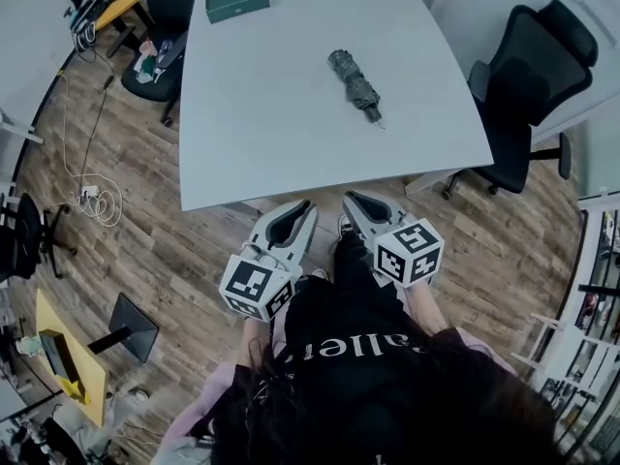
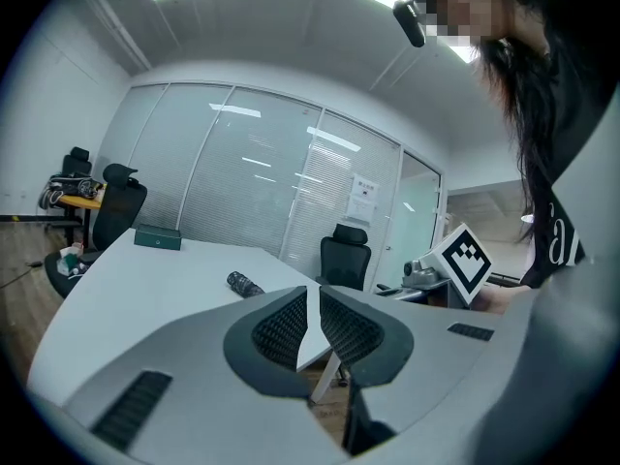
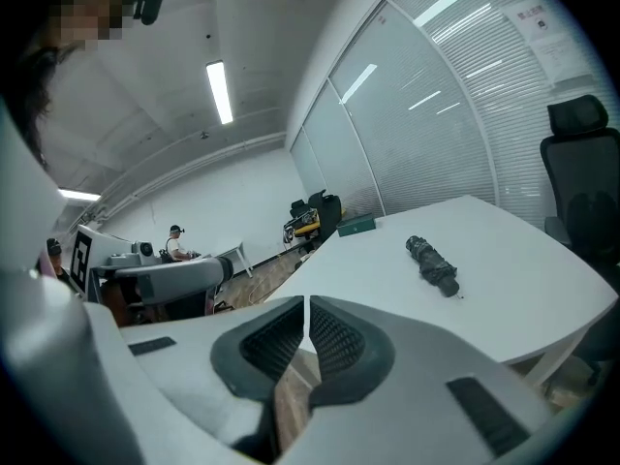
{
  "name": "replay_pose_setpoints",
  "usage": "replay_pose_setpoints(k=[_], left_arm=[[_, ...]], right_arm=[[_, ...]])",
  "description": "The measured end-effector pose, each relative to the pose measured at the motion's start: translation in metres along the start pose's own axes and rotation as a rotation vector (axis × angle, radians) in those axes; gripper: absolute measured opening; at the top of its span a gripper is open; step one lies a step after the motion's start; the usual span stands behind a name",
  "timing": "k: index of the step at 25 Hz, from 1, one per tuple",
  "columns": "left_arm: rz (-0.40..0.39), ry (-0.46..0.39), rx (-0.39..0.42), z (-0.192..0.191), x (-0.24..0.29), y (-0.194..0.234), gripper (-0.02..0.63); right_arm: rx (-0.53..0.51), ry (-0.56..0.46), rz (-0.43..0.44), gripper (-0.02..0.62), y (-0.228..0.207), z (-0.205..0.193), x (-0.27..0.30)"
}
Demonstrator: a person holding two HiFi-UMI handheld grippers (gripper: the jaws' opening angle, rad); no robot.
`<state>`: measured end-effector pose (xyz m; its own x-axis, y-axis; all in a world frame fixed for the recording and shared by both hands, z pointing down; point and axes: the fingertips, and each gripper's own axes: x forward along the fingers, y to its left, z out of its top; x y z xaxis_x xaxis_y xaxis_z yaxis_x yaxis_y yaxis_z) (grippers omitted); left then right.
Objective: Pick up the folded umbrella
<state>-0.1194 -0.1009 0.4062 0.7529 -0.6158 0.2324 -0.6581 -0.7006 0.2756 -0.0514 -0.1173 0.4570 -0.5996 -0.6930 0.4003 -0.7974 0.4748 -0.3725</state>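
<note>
Black fabric of the person's top (image 1: 358, 356) fills the bottom of the head view. Just ahead of it the two grippers are held side by side, short of the worktop's (image 1: 271, 114) near edge and over the wooden floor (image 1: 145, 231). That looks like a carrying pose for the approach rather than a reach. The left gripper (image 1: 305, 211) has its jaws closed together with nothing between them, as its own view confirms (image 2: 312, 294). The right gripper (image 1: 351, 201) is likewise fully closed and empty (image 3: 305, 303). By my reading both must spread before either can take anything, and no grasp has begun. Out on the worktop, well beyond the near edge and toward its right half, lies the folded umbrella (image 1: 354, 85). It is a dark, crumpled roll lying flat and slanted, with a thin tip pointing back toward the near edge. It has bare surface all round it, which should leave room for jaws to come down on either side. At the worktop's far edge sits a green box (image 1: 236, 0), well apart from the umbrella. A black office chair (image 1: 528, 85) stands off the worktop's right side. Which end of the umbrella carries the handle, and whether a strap binds it, is too small to tell. Each gripper view shows it only as a small dark shape (image 2: 244, 284) (image 3: 432, 264), and the jaws' own grey bodies block the lower part of both views.
</note>
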Motion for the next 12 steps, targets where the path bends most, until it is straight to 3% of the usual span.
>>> replay_pose_setpoints(k=[12], left_arm=[[0.037, 0.026, -0.009, 0.03, 0.109, 0.029, 0.054]], right_arm=[[0.012, 0.059, 0.057, 0.032, -0.099, 0.042, 0.047]])
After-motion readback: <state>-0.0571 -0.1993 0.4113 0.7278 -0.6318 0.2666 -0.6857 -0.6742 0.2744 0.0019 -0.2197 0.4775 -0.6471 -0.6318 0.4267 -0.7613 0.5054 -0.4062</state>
